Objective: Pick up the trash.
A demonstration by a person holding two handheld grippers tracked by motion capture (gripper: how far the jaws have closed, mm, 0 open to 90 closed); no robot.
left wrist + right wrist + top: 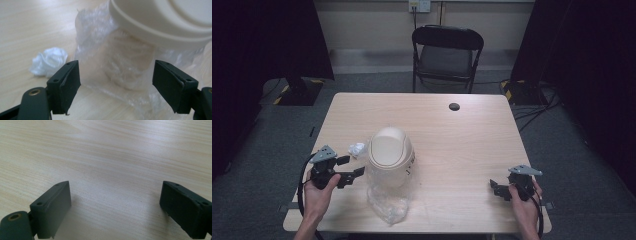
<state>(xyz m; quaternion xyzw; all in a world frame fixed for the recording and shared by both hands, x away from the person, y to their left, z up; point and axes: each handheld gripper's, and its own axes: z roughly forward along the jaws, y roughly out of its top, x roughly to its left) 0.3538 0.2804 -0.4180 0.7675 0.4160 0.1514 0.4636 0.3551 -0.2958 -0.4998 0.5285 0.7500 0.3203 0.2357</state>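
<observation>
A small cream bin (pixel 390 150) with a domed swing lid stands left of the table's middle, wrapped below in a clear plastic bag (pixel 387 202) that spreads toward the front edge. A crumpled white paper ball (pixel 357 149) lies just left of the bin. My left gripper (pixel 352 166) is held open beside the bin's left, jaws pointing at it. In the left gripper view the open gripper (pixel 116 85) frames the plastic bag (pixel 125 67) under the bin's lid (pixel 160 22), with the paper ball (pixel 50 61) to the left. My right gripper (pixel 496 190) is open near the front right, and in its own view the gripper (pixel 115 210) has bare wood between its jaws.
The light wooden table (pixel 462 145) has a black round cable cap (pixel 454 106) near its far edge. A black folding chair (pixel 447 52) stands behind the table. Dark curtains and stand bases flank both sides.
</observation>
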